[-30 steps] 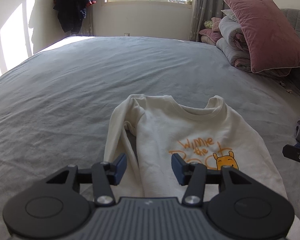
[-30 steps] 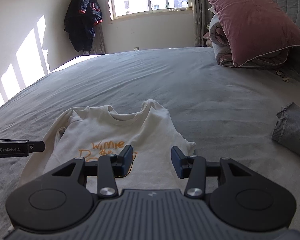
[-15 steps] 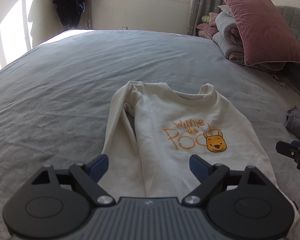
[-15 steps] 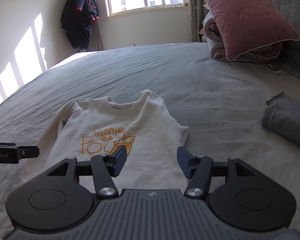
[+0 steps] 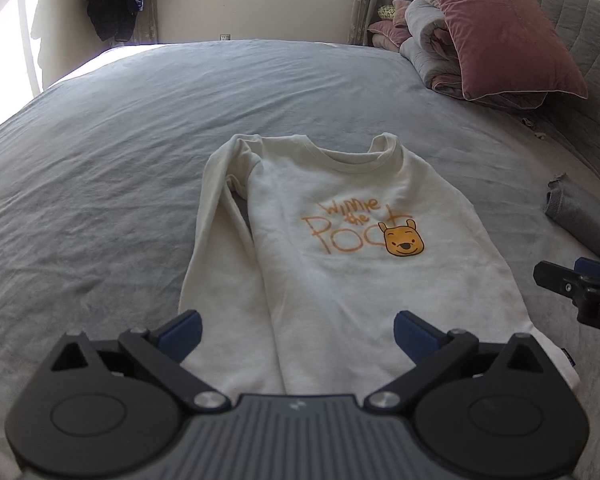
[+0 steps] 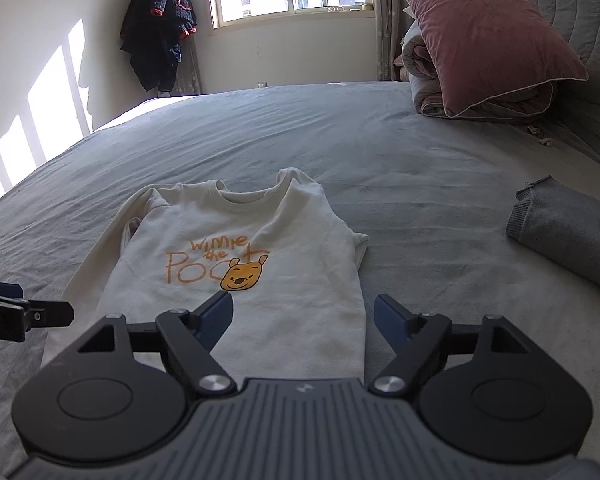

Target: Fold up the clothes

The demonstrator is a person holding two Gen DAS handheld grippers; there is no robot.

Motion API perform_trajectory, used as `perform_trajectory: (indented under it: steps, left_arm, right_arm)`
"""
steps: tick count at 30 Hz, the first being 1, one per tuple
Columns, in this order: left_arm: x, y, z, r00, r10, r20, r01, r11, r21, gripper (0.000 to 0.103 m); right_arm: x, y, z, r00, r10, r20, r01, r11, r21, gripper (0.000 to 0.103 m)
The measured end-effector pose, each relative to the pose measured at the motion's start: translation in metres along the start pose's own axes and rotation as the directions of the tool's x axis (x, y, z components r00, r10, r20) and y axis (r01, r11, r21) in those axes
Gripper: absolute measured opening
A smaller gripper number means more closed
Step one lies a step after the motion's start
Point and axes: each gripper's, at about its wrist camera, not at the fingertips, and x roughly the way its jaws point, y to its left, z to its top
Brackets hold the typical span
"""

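On the sweatshirt [image 5: 352, 248], orange "Winnie the", then seemingly "Pooh".

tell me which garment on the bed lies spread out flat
The cream Winnie the Pooh sweatshirt, front up on the grey bed; the grey knit garment is folded.

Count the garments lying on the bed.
2 are visible. The cream sweatshirt lies flat on the grey bed, near the camera. A folded grey garment sits to its right. The folded bedding stack under the pink pillow may hide more.
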Motion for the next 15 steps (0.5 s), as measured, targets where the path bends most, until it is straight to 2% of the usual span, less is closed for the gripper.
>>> perform_trajectory:
  steps: [4, 15]
  left_arm:
    - [-0.005, -0.002, -0.010, 1.000, -0.016, -0.018, 0.016, 1.000, 0.000, 0.102]
    - [-0.005, -0.002, -0.043, 0.998, -0.050, -0.047, 0.049, 0.999, -0.008, 0.102]
  right_arm:
    - [-0.008, -0.001, -0.007, 1.000, -0.005, 0.010, 0.005, 1.000, 0.000, 0.099]
    - [-0.015, -0.015, -0.034, 1.000, -0.012, -0.005, 0.012, 1.000, 0.004, 0.103]
